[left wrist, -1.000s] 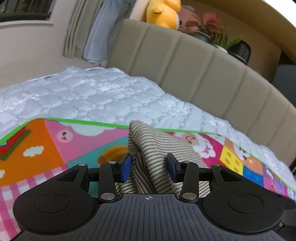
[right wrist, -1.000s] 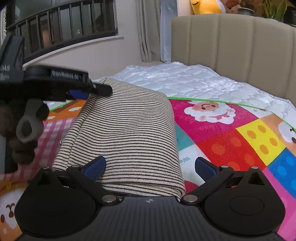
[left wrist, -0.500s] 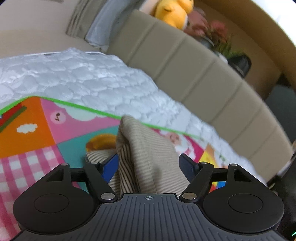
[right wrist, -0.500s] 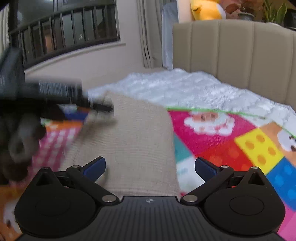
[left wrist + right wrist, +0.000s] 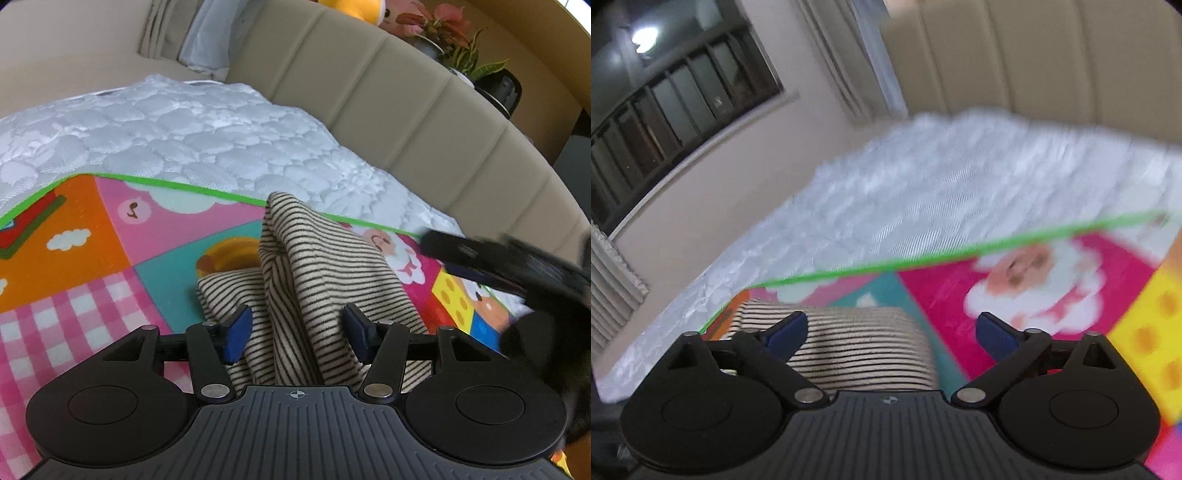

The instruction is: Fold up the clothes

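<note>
The right hand-held gripper (image 5: 891,334) has swung away to the right since a second ago: the striped garment that filled its view now shows only as a low strip at 6 o'clock, and its jaws have just been closing a little, though they stand wide with no pad pressing on cloth. In the left wrist view that same gripper now blurs in at 3 o'clock, where none showed before.

The left hand-held gripper (image 5: 297,332) has opened and then been closing again; its blue pads (image 5: 236,334) now straddle a raised ridge of the striped garment (image 5: 310,273). The left pad stands clear of the cloth, and whether the right pad presses I cannot tell, so call it released.

The garment lies folded on the colourful play mat (image 5: 85,258), which covers the white quilted bed (image 5: 192,136). Its long axis runs from 6 o'clock toward 12 in the left view, the peaked end pointing at the beige headboard (image 5: 388,99). The stripes run across that axis. A lower layer pokes out toward 9 o'clock.
</note>
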A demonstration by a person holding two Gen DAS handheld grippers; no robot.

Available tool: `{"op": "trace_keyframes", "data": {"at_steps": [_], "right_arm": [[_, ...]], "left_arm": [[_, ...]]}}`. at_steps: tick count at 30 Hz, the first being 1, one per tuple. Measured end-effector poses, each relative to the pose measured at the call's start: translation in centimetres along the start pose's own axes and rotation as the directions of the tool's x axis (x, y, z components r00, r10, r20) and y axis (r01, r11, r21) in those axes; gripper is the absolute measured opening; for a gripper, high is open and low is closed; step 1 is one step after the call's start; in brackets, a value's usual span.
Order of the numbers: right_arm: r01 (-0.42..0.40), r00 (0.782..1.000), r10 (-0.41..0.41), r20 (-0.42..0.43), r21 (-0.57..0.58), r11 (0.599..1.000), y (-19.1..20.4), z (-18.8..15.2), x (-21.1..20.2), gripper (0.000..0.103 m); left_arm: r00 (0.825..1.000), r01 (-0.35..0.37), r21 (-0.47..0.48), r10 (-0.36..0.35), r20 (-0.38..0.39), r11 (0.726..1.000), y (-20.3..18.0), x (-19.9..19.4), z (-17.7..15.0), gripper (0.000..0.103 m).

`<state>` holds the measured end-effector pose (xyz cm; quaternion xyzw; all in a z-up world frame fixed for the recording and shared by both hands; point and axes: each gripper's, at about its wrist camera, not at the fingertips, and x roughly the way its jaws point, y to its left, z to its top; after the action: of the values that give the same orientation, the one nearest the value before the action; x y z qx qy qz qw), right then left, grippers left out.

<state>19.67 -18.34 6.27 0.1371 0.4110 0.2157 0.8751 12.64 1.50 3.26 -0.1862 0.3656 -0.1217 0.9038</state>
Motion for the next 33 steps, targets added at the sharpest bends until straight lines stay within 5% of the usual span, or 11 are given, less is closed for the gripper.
{"op": "trace_keyframes", "data": {"at_steps": [3, 8, 12, 16, 20, 23, 26, 29, 32, 33], "right_arm": [[-0.016, 0.997, 0.020, -0.074, 0.062, 0.998, 0.5, -0.5, 2.2, 0.077], [-0.135, 0.991, 0.137, 0.014, -0.090, 0.987, 3.7, -0.7, -0.2, 0.064], [-0.030, 0.998, 0.027, -0.052, -0.070, 0.997, 2.8, -1.1, 1.3, 0.063], [0.045, 0.999, -0.043, 0.021, -0.107, 0.993, 3.7, -1.8, -1.1, 0.064], [0.103, 0.986, -0.053, 0.160, -0.320, 0.942, 9.3, -4.7, -4.9, 0.067], [0.074, 0.989, -0.009, 0.150, -0.433, 0.898, 13.6, -8.0, -5.3, 0.069], [0.120, 0.990, -0.056, 0.130, -0.554, 0.824, 16.6, -11.6, -3.6, 0.069], [0.248, 0.968, -0.168, 0.185, -0.627, 0.739, 17.1, -13.2, -2.3, 0.069], [0.268, 0.963, -0.218, 0.158, -0.634, 0.725, 15.4, -12.7, -1.9, 0.066], [0.249, 0.968, -0.207, 0.142, -0.639, 0.728, 15.1, -12.6, -2.1, 0.052]], "left_arm": [[1.000, 0.002, -0.001, -0.002, -0.008, 1.000, 0.1, -0.1, 0.0, 0.059], [1.000, -0.023, -0.010, 0.023, -0.020, 1.000, 0.6, -0.2, 0.1, 0.060], [0.999, -0.025, -0.036, 0.024, -0.022, 0.999, 1.1, -0.4, 0.4, 0.063], [0.999, -0.029, -0.028, 0.029, -0.019, 0.999, 1.0, -0.9, 0.6, 0.063], [0.994, -0.077, -0.111, 0.085, 0.063, 0.991, 3.3, -3.5, 2.4, 0.063], [0.979, -0.137, -0.212, 0.165, 0.118, 0.968, 5.5, -5.3, 3.7, 0.063], [0.975, -0.153, -0.286, 0.192, 0.114, 0.946, 6.9, -5.9, 4.0, 0.064], [0.982, -0.118, -0.334, 0.160, 0.104, 0.935, 7.6, -6.4, 3.8, 0.065], [0.980, -0.099, -0.345, 0.152, 0.130, 0.933, 7.7, -7.5, 4.0, 0.069], [0.978, -0.095, -0.347, 0.152, 0.142, 0.933, 7.7, -7.9, 4.1, 0.072]]}}
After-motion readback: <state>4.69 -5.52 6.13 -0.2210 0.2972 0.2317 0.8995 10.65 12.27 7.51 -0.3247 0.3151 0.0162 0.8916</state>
